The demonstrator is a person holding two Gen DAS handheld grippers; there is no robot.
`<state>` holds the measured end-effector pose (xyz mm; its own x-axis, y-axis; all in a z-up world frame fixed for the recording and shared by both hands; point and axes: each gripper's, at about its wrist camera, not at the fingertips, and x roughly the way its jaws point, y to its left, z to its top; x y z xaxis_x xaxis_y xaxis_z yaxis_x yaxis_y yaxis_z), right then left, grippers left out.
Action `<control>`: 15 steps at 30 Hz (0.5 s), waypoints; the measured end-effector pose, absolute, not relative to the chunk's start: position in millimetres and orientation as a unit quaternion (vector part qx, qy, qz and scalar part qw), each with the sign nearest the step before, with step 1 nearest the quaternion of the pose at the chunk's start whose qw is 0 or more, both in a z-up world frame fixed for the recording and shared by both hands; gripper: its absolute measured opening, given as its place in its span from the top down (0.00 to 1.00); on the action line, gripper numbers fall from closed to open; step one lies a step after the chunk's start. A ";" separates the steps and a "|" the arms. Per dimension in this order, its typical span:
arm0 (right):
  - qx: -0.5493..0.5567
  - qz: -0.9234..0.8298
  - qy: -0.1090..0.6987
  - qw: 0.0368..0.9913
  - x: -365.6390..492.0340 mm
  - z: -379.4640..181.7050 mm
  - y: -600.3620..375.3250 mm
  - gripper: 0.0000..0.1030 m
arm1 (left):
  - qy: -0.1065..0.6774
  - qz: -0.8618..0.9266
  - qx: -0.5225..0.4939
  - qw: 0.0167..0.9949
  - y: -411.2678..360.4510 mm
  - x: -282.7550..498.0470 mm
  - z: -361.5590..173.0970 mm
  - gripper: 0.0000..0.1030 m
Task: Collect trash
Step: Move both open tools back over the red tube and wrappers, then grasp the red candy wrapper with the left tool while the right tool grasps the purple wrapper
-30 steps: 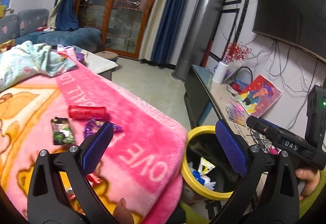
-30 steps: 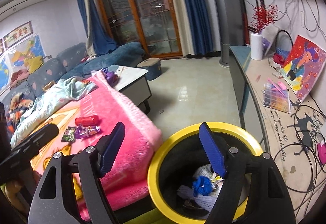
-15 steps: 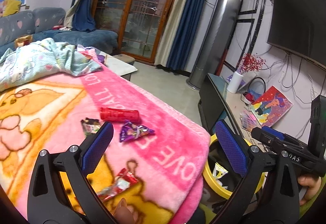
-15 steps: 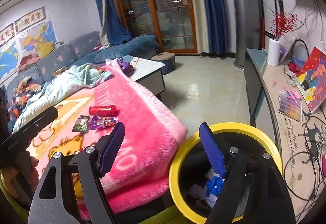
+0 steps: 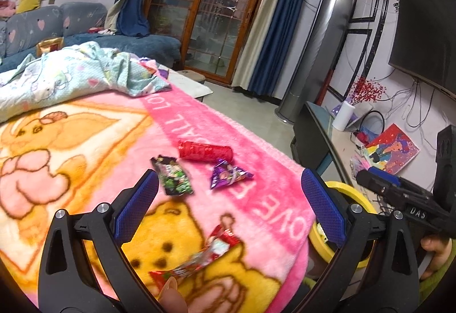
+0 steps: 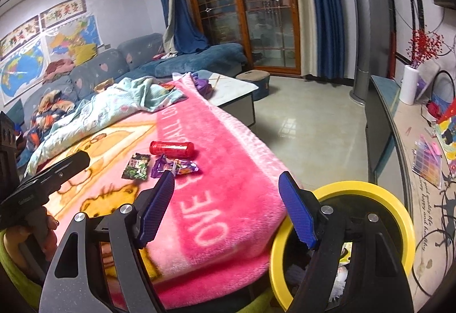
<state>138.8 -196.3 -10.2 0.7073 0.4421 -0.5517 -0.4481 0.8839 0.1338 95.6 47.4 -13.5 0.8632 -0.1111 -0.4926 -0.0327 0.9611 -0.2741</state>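
A pink blanket point(image 5: 94, 142) with a yellow bear print and white lettering covers most of the scene, and everything else is placed against it. A crumpled pale blue quilt point(image 5: 71, 79) lies on the blanket's far end. The yellow-rimmed bin point(image 6: 397, 216) stands just beside the blanket's near corner, touching or nearly touching its hanging edge; scraps of trash show inside it.

The left gripper point(image 5: 228, 203) hovers over the blanket's near part with its blue-padded jaws spread wide and nothing between them. The right gripper point(image 6: 228, 209) hangs over the blanket's corner and the bin rim, jaws equally wide and empty.

Four pieces of trash lie on the blanket. A red tube point(image 5: 205, 151) rests on its side on the pink band, farthest from the near edge. Just nearer sits a purple wrapper point(image 5: 229, 176), close to the tube but apart from it. Beside that, toward the bear print, lies a dark green packet point(image 5: 172, 179). A red and white wrapper point(image 5: 199, 258) lies closest to the blanket's near edge, on the bear print, directly below the left gripper's open jaws.
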 end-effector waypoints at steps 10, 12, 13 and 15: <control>-0.034 0.276 0.308 0.910 162.0 -23.4 -150.9 0.30 | 0.310 -0.020 -0.139 0.940 75.0 92.8 -38.0 0.13; -0.045 0.285 0.309 0.907 167.0 -26.4 -138.9 0.30 | 0.322 -0.026 -0.138 0.936 77.6 94.4 -44.3 0.19; -0.049 0.288 0.309 0.905 169.6 -27.6 -133.3 0.32 | 0.328 -0.029 -0.138 0.934 78.8 94.1 -47.5 0.20; -0.056 0.299 0.314 0.899 175.5 -30.7 -120.9 0.34 | 0.342 -0.039 -0.139 0.928 80.8 93.4 -55.1 0.27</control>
<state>175.5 -120.9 -30.7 0.6243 0.5025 -0.5981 -0.5726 0.8152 0.0871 93.4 80.8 -55.1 0.7625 -0.1671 -0.6250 -0.0229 0.9585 -0.2841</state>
